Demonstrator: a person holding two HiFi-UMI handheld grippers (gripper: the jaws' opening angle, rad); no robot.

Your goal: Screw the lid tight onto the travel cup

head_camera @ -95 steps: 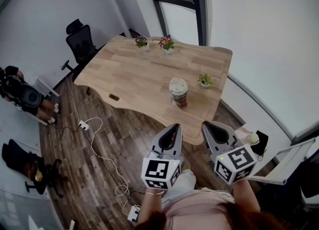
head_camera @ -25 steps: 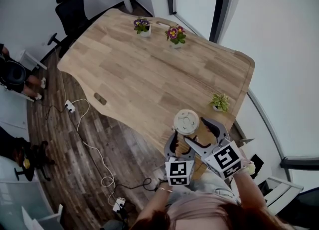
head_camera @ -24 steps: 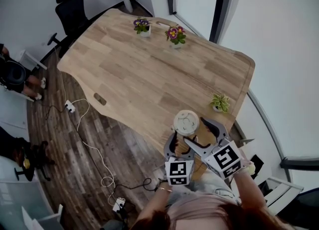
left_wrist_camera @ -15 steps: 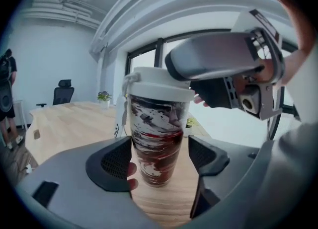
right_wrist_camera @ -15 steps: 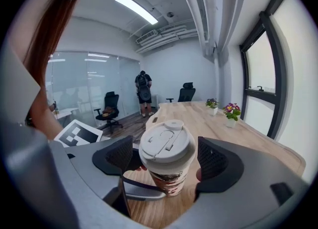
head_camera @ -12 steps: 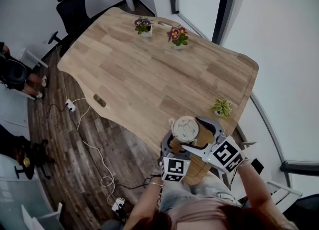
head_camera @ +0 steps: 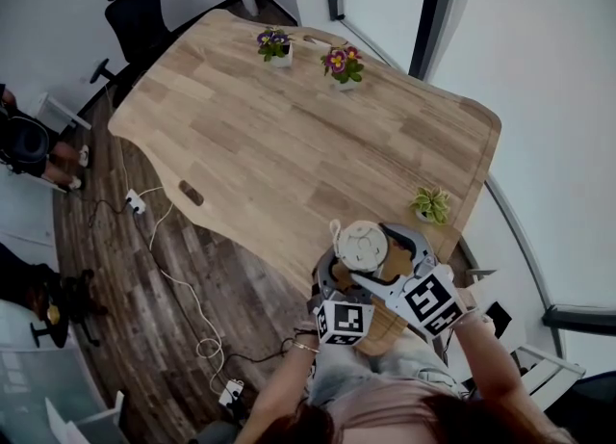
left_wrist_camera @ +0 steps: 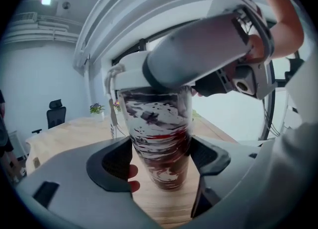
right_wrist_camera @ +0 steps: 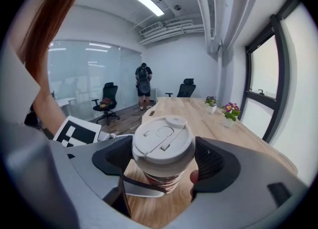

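Observation:
The travel cup [head_camera: 362,245] stands near the table's near right corner, with a white lid and a dark red and white patterned body. In the left gripper view its body [left_wrist_camera: 159,143] sits between the pads of my left gripper [left_wrist_camera: 161,153], whose jaws are opening and stand close on both sides. My right gripper [right_wrist_camera: 164,161] has the white lid [right_wrist_camera: 164,143] between its wide jaws, pads close beside its rim. In the head view the left gripper [head_camera: 339,269] is low at the cup and the right gripper [head_camera: 373,257] reaches across at lid height.
The wooden table [head_camera: 289,134] carries two flowering pots [head_camera: 274,45] [head_camera: 342,62] at the far end and a small green plant [head_camera: 430,203] right of the cup. An office chair [head_camera: 135,18] stands at the far left. A cable [head_camera: 164,240] lies on the floor.
Earlier both grippers hung apart in front of the table. Now they surround the cup, left at the body and right at the lid. Over the last second both crept closer in.

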